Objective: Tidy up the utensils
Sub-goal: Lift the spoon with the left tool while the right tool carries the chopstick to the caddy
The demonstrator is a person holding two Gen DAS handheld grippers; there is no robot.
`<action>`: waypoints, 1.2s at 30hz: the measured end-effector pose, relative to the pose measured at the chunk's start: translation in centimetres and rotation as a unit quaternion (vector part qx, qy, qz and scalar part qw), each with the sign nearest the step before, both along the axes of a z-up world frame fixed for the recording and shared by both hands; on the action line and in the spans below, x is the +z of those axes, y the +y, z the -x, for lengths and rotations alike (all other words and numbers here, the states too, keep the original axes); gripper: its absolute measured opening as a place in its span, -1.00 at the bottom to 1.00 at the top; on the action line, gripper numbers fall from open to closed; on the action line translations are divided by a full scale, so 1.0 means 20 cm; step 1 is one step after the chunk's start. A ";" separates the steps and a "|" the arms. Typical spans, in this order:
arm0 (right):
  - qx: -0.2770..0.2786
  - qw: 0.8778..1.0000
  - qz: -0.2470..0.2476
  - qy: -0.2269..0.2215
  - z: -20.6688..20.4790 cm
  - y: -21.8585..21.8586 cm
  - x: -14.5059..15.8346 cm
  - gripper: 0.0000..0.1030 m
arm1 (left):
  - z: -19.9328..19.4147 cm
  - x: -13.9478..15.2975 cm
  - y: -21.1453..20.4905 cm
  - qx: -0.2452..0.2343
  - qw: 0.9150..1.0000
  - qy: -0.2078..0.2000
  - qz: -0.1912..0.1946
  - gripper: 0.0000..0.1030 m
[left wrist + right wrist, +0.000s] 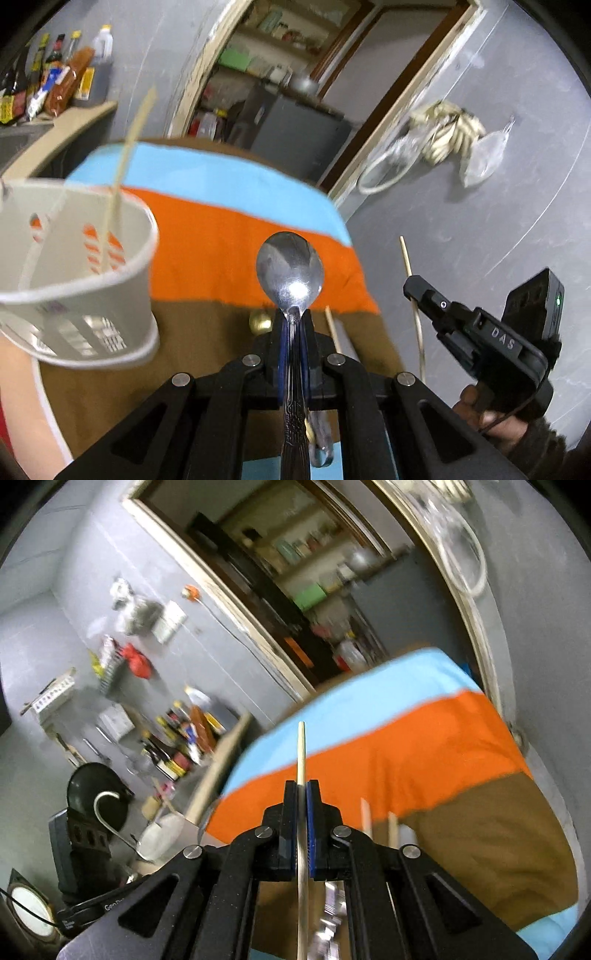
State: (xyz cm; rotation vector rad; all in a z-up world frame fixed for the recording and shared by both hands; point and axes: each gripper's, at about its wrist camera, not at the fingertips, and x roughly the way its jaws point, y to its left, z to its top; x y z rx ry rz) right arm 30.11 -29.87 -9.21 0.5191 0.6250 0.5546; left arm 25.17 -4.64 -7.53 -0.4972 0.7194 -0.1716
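My left gripper [293, 314] is shut on a steel spoon [290, 269], bowl pointing forward, held above the striped cloth. A grey slotted utensil holder [77, 273] stands at the left with a chopstick [123, 162] leaning in it. My right gripper [302, 784] is shut on a wooden chopstick [301, 753], tip forward. The right gripper also shows in the left wrist view [415, 288], at the right and holding that chopstick [412, 280] upright. Another chopstick [332, 328] and a gold-coloured utensil end [260, 321] lie on the cloth near the left fingers.
The table has an orange, blue and brown striped cloth [221, 236]. Sauce bottles [55, 77] stand on a counter at the far left. An open doorway [295, 74] with shelves lies beyond the table. Two chopstick ends [376, 819] show beside the right gripper.
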 end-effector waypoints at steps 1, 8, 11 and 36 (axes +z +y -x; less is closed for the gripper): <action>-0.001 1.000 -0.003 -0.024 0.02 0.04 0.06 -0.92 | 0.00 0.03 0.02 0.001 1.000 -0.006 0.001 -0.88; 0.005 0.992 -0.005 -0.125 0.09 0.35 0.39 -0.92 | 0.13 0.29 0.25 0.018 0.998 -0.066 -0.006 -0.88; 0.012 0.987 -0.017 -0.157 0.11 0.51 0.50 -0.92 | 0.19 0.37 0.39 0.036 0.995 -0.089 -0.007 -0.88; -0.098 0.973 -0.031 -0.207 0.03 1.10 0.38 -0.92 | 0.09 0.24 1.13 0.165 0.975 -0.146 -0.009 -0.88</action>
